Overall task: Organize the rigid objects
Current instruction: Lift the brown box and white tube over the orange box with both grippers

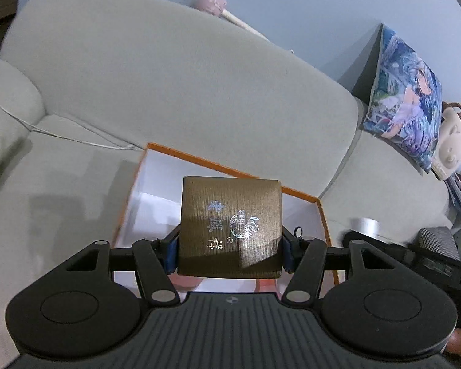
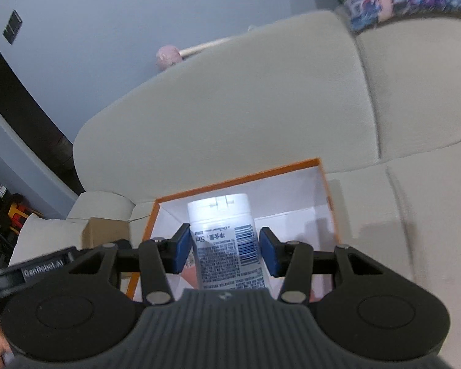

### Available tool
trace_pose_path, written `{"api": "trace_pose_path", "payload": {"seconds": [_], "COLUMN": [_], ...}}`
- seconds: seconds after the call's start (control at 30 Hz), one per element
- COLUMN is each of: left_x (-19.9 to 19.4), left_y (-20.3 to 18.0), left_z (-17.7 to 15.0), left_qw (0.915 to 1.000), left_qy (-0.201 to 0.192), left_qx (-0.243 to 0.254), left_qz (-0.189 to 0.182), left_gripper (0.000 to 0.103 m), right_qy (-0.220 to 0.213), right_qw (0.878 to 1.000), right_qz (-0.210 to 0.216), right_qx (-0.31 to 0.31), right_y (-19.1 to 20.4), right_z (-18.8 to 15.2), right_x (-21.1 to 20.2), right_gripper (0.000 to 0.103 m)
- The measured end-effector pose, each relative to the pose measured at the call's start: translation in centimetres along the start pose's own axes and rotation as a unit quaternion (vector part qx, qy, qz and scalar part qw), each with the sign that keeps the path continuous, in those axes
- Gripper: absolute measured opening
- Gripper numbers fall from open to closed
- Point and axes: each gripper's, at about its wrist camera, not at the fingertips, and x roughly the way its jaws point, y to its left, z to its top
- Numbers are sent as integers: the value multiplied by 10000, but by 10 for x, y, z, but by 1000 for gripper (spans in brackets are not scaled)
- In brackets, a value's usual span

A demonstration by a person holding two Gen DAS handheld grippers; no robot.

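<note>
My left gripper (image 1: 230, 247) is shut on a square brown-gold box (image 1: 230, 227) with silver characters and holds it above an open orange-rimmed box with a white inside (image 1: 156, 190) that rests on a grey sofa seat. In the right wrist view my right gripper (image 2: 225, 250) has a white labelled bottle (image 2: 224, 233) between its blue pads (image 2: 181, 250), over the same orange box (image 2: 292, 169). A thin gap shows between the right pad and the bottle, so the grip is unclear. The brown box also shows at the left of the right wrist view (image 2: 106, 230).
The grey sofa backrest (image 1: 175, 86) rises behind the box. A printed cushion (image 1: 405, 98) and a beige plush (image 1: 451, 144) lie at the right. A pink-headed stick (image 1: 212, 1) lies behind the backrest. A white cable (image 1: 61, 136) crosses the seat.
</note>
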Motion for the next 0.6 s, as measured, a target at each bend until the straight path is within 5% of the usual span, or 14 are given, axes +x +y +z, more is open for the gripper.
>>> {"api": "trace_pose_path", "payload": {"seconds": [0.23,0.43,0.6], "left_x": [31,61,77], "left_y": [4,14,8], "left_z": [-3,-10,-13], "left_qw": [9976,9938,9944], "left_qy": [631,1082,1037], "left_qx": [-158,-253,-21], "left_qz": [-252,-36,199], "left_gripper": [69,69,67], "right_qy": [253,409,653], "right_qw": [9994,9986,9968], "right_qz": [-207,-321,-438], "right_qx": [116,124,-154], "right_y": [-16,-30,-28], "right_z": [-3,-8,-17], "right_x": [52,71,93], "right_gripper": [50,50,50]}}
